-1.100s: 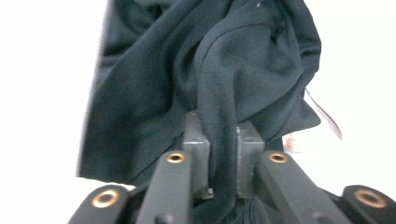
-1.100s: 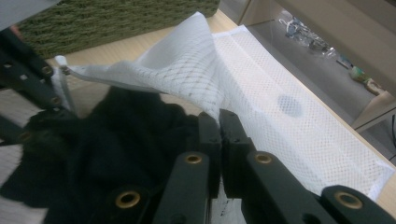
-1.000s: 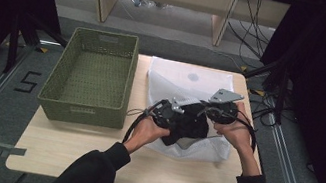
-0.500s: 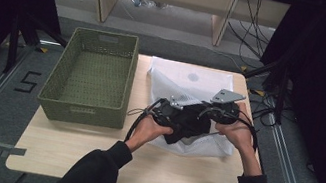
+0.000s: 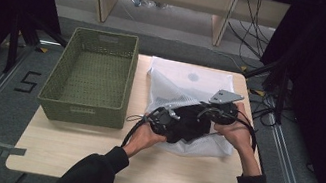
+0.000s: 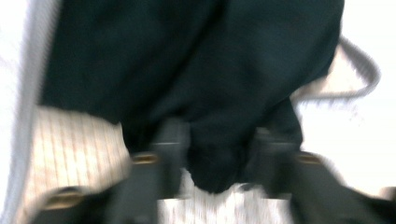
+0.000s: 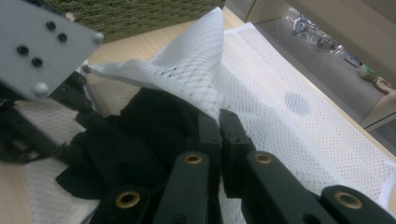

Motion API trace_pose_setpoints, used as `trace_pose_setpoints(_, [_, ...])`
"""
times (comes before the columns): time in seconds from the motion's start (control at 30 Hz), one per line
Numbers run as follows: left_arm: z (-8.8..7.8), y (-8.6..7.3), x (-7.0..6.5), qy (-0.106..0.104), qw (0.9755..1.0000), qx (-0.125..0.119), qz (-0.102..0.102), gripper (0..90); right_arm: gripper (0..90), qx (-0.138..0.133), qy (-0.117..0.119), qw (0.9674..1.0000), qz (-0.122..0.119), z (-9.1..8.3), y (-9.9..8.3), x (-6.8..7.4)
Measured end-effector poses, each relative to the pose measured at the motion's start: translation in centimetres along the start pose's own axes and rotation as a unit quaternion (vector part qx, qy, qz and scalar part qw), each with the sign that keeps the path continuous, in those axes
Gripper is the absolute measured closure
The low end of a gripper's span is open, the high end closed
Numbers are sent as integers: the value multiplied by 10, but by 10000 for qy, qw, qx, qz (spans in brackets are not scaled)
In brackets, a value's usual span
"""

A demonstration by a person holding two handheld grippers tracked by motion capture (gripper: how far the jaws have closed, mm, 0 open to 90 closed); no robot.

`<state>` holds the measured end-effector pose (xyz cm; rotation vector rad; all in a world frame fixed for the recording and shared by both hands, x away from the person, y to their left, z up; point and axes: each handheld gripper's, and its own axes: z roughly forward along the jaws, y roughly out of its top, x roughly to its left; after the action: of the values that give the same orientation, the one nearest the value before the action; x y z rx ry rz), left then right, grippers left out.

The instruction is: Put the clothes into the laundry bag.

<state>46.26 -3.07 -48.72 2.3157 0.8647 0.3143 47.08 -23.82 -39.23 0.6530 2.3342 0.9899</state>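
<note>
Lowered left gripper point(image 6: 219, 140) a little since one second ago, and brought black cloth point(image 5: 190, 124) down with it, closer to the table point(image 5: 89, 154). Kept right gripper point(image 7: 219, 123) in the same place as before. Have just been closing the left jaws, with a fold of the cloth between them. Cannot tell from the blurred left gripper view whether the pads already press on this fold. Seen in that view: dark cloth hanging over both jaws, white mesh beneath and at the sides. Holding right gripper clenched on the edge of the white mesh bag point(image 5: 188, 83), jaws tight together with a ridge of mesh pinched and lifted between them. Lifting this edge just above the cloth, as the right gripper view shows. Lying on the right half of the table: the bag, spread flat toward the far edge, a round grey spot near its far end. Resting at the near end of the bag, between the two grippers: the cloth, bunched, partly over the mesh. Whether already inside the opening, cannot tell. Standing on the left half of the table, just beside the bag: green basket point(image 5: 95, 77).
</note>
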Motion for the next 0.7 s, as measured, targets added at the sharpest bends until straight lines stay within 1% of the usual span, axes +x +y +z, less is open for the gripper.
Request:
trace_pose_setpoints(0.03, [-2,3,0,61,9999,-81,-1,713,898,-5,14,10000,13,0,0,0])
trace_pose_setpoints(0.07, [-2,7,-2,190,9996,-222,-35,730,898,-22,30,10000,20,0,0,-1])
trace_pose_setpoints(0.1, [-3,11,0,188,9996,-224,34,742,898,-12,10,10000,15,0,0,-1])
trace_pose_setpoints(0.13, [-3,15,0,243,9992,-316,-41,747,898,-20,54,10000,-26,0,-1,-2])
trace_pose_setpoints(0.17, [-1,19,1,291,9989,-364,-64,749,898,8,15,10000,1,0,-1,-1])
trace_pose_setpoints(0.23, [3,24,4,396,9982,-431,-103,749,898,5,57,10000,27,0,-1,-1])
trace_pose_setpoints(0.27, [6,25,6,409,9982,-430,-104,749,898,7,67,10000,19,0,-1,-1])
trace_pose_setpoints(0.33, [13,24,9,404,9977,-450,-318,744,898,0,62,10000,25,0,0,1])
trace_pose_setpoints(0.37, [16,22,10,404,9978,-395,-340,735,898,6,81,10000,4,0,0,1])
trace_pose_setpoints(0.4, [16,21,10,403,9980,-356,-343,717,898,10,118,9999,-25,0,0,1])
trace_pose_setpoints(0.43, [16,18,10,359,9983,-316,-319,693,898,-11,109,9999,-17,0,0,1])
trace_pose_setpoints(0.47, [15,16,9,330,9987,-285,-279,658,898,-25,82,10000,31,0,0,1])
trace_pose_setpoints(0.5, [13,15,9,286,9990,-229,-243,612,898,-15,88,10000,30,0,-1,1])
trace_pose_setpoints(0.53, [12,14,8,292,9984,-309,-359,561,898,-11,118,9999,-6,0,-1,0])
trace_pose_setpoints(0.57, [10,12,6,249,9982,-353,-423,517,898,-3,122,9999,-22,0,-1,0])
trace_pose_setpoints(0.6, [5,10,5,219,9986,-297,-391,468,898,21,112,9999,24,0,-2,1])
trace_pose_setpoints(0.63, [0,8,3,214,9986,-302,-365,414,898,36,125,9999,19,1,-2,1])
trace_pose_setpoints(0.67, [-5,5,0,193,9985,-340,-386,385,898,46,129,9999,5,1,-2,1])
trace_pose_setpoints(0.7, [-11,2,-2,158,9988,-325,-327,348,898,35,128,9999,0,1,-2,2])
